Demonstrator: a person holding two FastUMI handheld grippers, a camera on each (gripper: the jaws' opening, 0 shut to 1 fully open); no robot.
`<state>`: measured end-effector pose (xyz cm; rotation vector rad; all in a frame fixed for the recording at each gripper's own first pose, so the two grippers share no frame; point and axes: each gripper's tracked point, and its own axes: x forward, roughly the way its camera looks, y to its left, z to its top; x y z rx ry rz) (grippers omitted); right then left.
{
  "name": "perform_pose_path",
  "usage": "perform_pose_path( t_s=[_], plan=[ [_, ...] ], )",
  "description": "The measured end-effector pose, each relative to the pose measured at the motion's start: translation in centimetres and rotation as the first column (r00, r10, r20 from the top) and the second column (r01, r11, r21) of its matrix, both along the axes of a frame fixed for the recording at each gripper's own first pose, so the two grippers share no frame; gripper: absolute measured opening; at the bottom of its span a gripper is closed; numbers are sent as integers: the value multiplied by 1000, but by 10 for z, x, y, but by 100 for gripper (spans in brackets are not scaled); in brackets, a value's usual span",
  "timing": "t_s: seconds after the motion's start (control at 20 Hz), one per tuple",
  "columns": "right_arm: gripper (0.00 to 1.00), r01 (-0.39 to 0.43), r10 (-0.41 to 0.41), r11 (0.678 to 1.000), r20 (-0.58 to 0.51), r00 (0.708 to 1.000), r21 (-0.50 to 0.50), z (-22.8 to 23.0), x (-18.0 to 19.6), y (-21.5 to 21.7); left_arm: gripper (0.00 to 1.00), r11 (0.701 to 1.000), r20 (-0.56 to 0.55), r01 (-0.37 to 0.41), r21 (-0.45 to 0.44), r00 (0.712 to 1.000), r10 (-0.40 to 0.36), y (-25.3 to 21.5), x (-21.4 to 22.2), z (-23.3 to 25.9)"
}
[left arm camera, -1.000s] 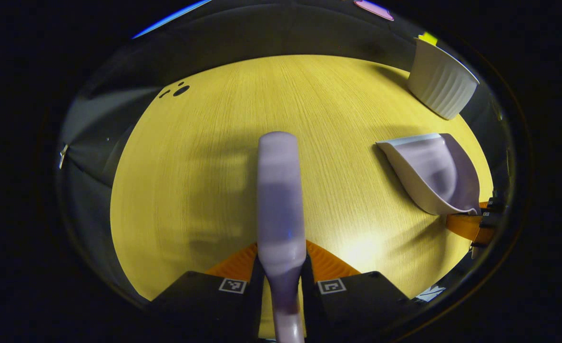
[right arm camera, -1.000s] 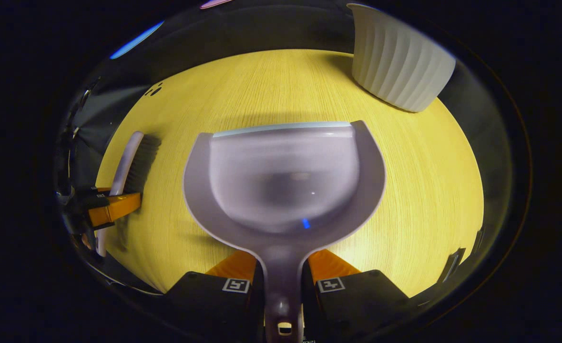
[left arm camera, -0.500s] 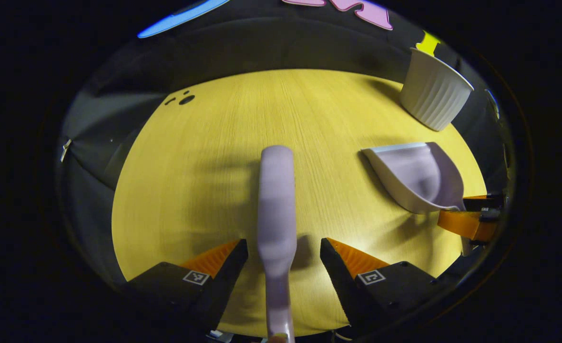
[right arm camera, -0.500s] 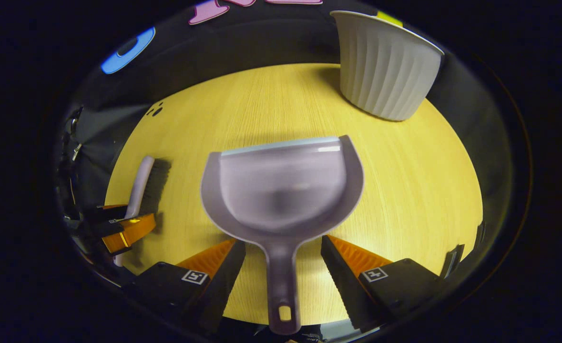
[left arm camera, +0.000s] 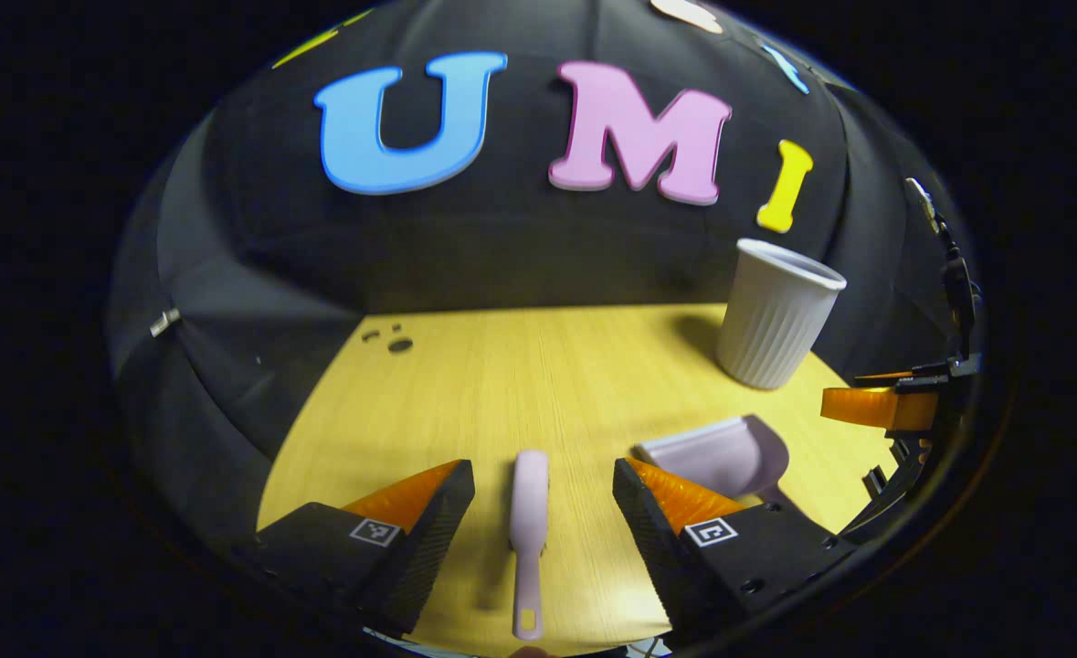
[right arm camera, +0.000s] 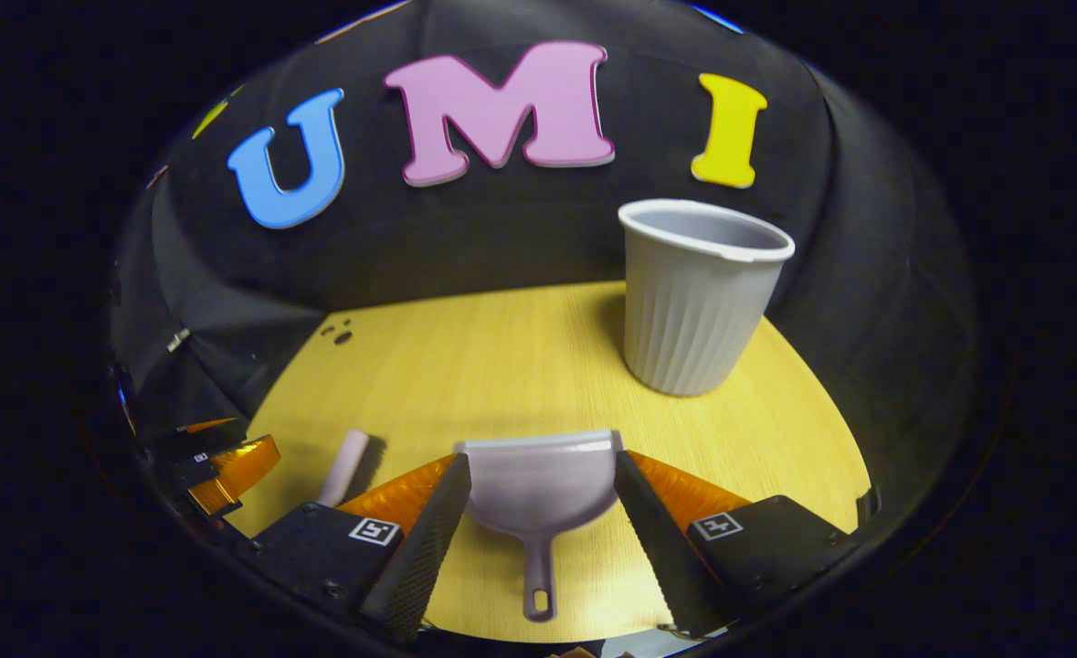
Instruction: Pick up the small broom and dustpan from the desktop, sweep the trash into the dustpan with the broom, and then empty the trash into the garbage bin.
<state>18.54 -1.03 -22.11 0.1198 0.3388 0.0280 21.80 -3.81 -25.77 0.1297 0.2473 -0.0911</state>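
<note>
The pale purple small broom (left arm camera: 529,512) lies flat on the yellow wooden table (left arm camera: 501,384), handle toward me, between the spread fingers of my open left gripper (left arm camera: 543,475), which hangs above it without touching. The matching dustpan (right arm camera: 538,484) rests on the table (right arm camera: 501,366) below my open right gripper (right arm camera: 543,466), its handle pointing back at me. The dustpan (left arm camera: 716,457) also lies to the right of the broom, and the broom (right arm camera: 344,466) shows left of the dustpan. The white ribbed garbage bin (right arm camera: 698,302) stands upright beyond the dustpan.
The bin (left arm camera: 776,315) is at the table's far right, near the black cloth wall. A few small dark spots (left arm camera: 392,340) mark the far left corner. The other gripper appears at the right edge (left arm camera: 876,407) and at the left edge (right arm camera: 227,461).
Both grippers opened, letting go of the broom and the dustpan, which now lie on the table. Both then drew back and tilted up, so the wall and bin rim came into view.
</note>
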Motion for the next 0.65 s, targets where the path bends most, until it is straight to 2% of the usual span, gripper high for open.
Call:
perform_pose_path(
  t_s=[0.2, 0.4, 0.5, 0.65],
  plan=[
    [99, -22, 25, 1000, 211, 977, -18, 62, -23, 15, 97, 1000, 169, 5, 22, 985, -9, -5, -30, 60],
    [99, -39, 48, 999, 314, 948, -36, 89, -43, 22, 97, 1000, 270, -5, 3, 963, 4, -5, -65, 105],
    [99, -11, 30, 998, 344, 938, -56, 94, -56, 21, 97, 1000, 279, -30, -5, 960, 30, -5, -75, 104],
    [99, 25, -1, 997, 329, 944, -67, 78, -75, 18, 97, 999, 227, -14, -39, 974, 22, -16, -84, 86]
  ],
)
